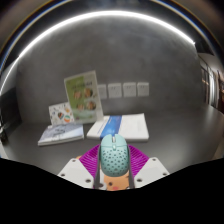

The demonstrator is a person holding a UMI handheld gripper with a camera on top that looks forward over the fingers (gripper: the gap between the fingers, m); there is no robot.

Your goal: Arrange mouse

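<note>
Mouse (114, 160) sits between fingers (136, 166), both pink pads pressed on its sides, fingers closed on it. Beyond fingers: white pad (120, 127), booklets (60, 133) on worktop (170, 140).

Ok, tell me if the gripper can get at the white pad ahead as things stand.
Probably not to grasp: the gripper already holds the mouse between its fingers. The way to the white pad, just beyond the mouse, looks clear, so setting the mouse there seems feasible.

The mouse (114, 157) has a perforated, matt plastic shell. The booklets (60, 133) near the desk's (175, 135) far edge look like glossy printed paper. The desk is smooth and matt.
</note>
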